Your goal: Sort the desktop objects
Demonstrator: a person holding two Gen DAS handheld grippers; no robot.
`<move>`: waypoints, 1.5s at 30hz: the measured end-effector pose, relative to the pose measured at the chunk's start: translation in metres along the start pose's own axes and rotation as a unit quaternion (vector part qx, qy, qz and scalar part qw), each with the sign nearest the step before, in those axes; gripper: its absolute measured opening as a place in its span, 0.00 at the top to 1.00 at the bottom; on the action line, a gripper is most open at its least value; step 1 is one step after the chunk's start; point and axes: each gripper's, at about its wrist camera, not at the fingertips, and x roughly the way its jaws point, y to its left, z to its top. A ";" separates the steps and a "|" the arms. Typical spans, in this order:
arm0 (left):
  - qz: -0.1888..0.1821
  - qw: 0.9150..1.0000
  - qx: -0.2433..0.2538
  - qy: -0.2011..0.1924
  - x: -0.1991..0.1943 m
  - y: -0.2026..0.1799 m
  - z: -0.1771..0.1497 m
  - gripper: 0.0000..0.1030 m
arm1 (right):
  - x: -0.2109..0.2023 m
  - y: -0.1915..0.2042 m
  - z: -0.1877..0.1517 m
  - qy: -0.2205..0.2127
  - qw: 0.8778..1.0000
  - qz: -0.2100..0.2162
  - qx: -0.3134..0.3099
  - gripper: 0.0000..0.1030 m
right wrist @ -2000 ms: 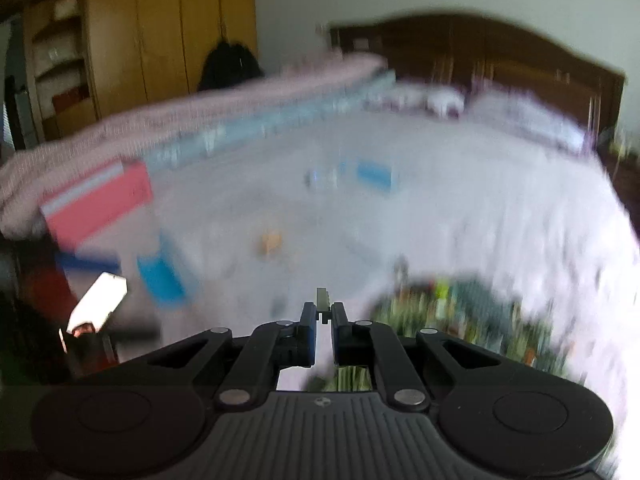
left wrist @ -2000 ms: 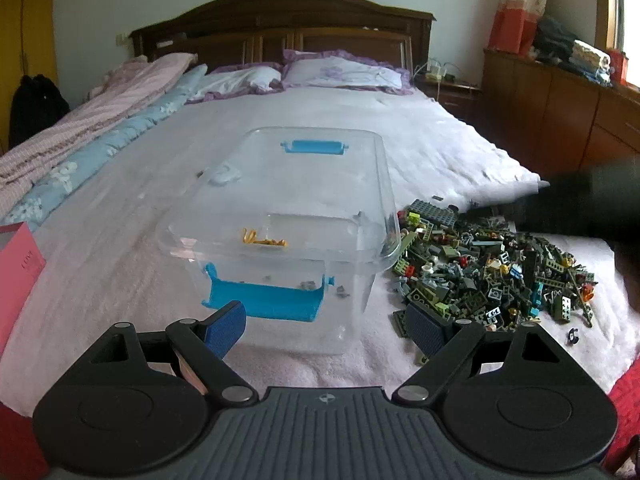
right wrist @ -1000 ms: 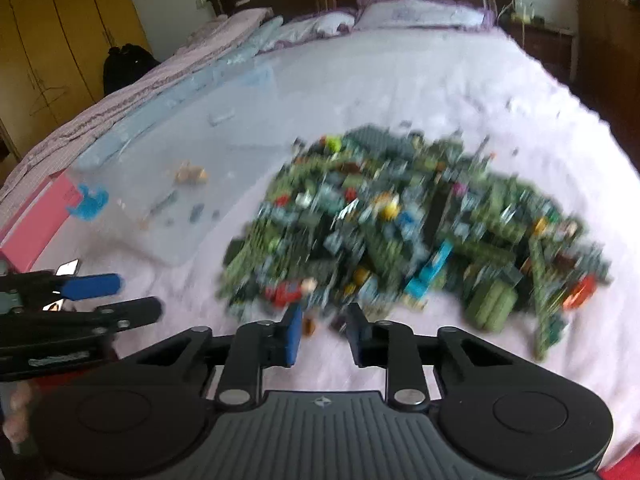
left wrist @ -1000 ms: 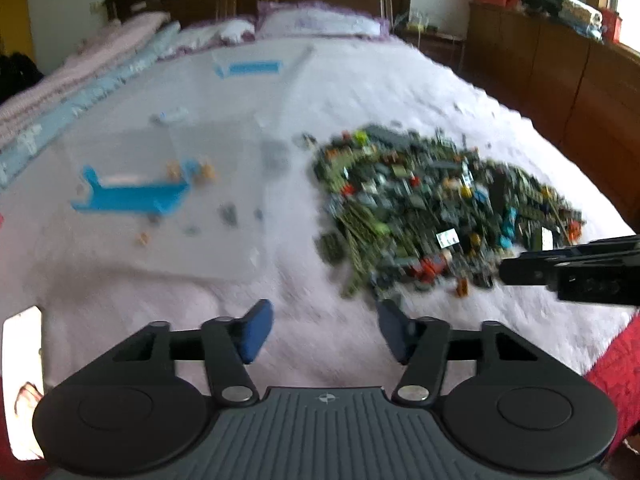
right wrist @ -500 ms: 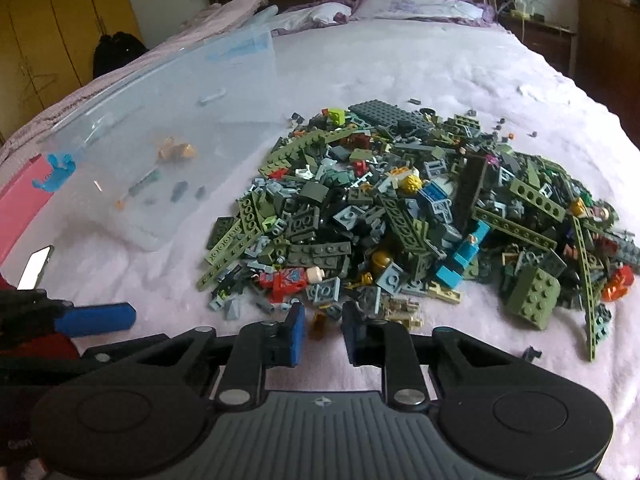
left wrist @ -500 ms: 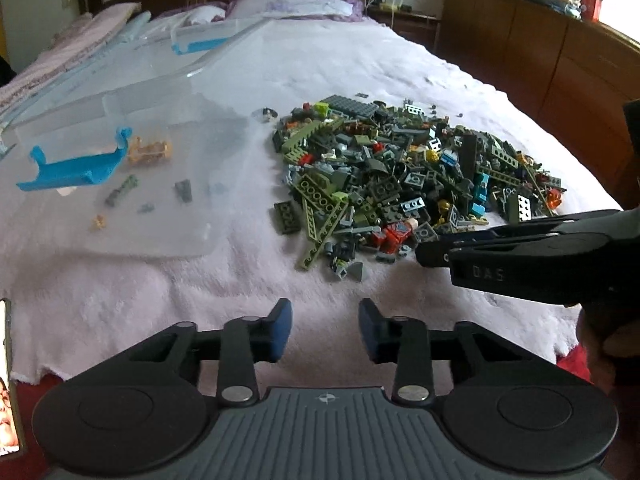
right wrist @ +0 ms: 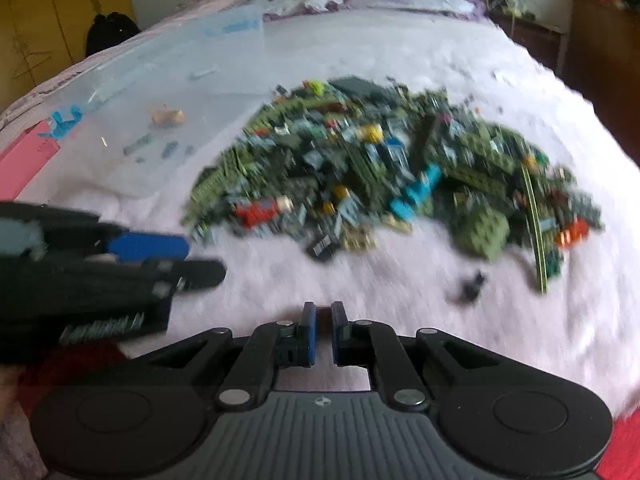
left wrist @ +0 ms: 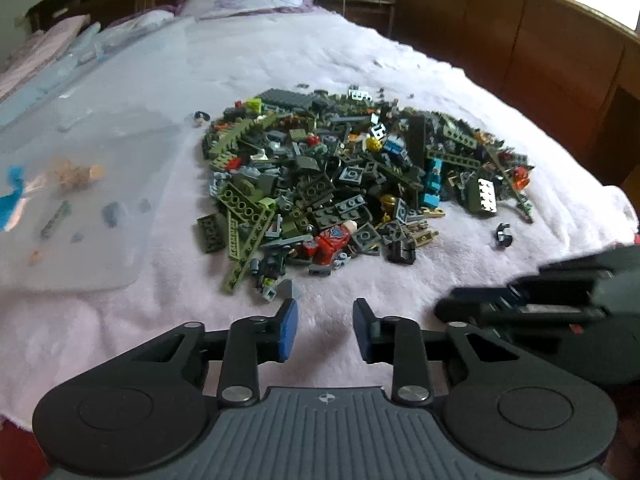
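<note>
On the bed's white cover [left wrist: 360, 60] lies the brick pile [left wrist: 352, 176]. Left gripper [left wrist: 325, 326] is closing on nothing; right gripper [right wrist: 324, 334] is shut, empty. Only its view shows the pink box [right wrist: 24, 160].

- The brick pile [right wrist: 384, 172] is smeared by motion blur in the right wrist view.
- The clear bin [left wrist: 72, 184] is cut off at 9 o'clock.
- The right gripper [left wrist: 540, 304] is blurred at 3 o'clock.

Left gripper [left wrist: 325, 322] points steeply down, closing on nothing; right gripper [right wrist: 324, 330] beside it, drawn together, empty.
</note>
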 end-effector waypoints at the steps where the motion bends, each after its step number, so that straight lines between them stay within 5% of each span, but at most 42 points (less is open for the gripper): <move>1: 0.002 1.000 -0.006 0.004 0.004 0.002 0.001 0.70 | 0.000 -0.003 -0.003 0.000 1.000 0.003 0.006 0.92; 13: 0.001 1.000 -0.027 0.004 0.023 0.015 0.007 0.70 | 0.002 -0.002 -0.010 -0.014 1.000 0.001 0.000 0.91; 19: -0.016 0.999 -0.039 -0.003 0.018 0.022 0.005 0.91 | 0.002 -0.005 -0.012 -0.020 1.000 0.004 0.006 0.91; 35: -0.002 1.000 0.001 0.021 0.018 0.009 0.001 0.89 | 0.002 -0.009 -0.012 -0.019 0.999 0.012 0.026 0.90; 39: 0.009 1.000 0.024 0.017 0.020 0.002 0.001 0.88 | 0.002 -0.009 -0.006 -0.003 0.999 0.017 0.035 0.81; 45: -0.001 1.000 -0.002 0.008 0.016 0.008 -0.004 0.89 | 0.003 0.002 -0.012 -0.019 1.000 0.000 0.004 0.80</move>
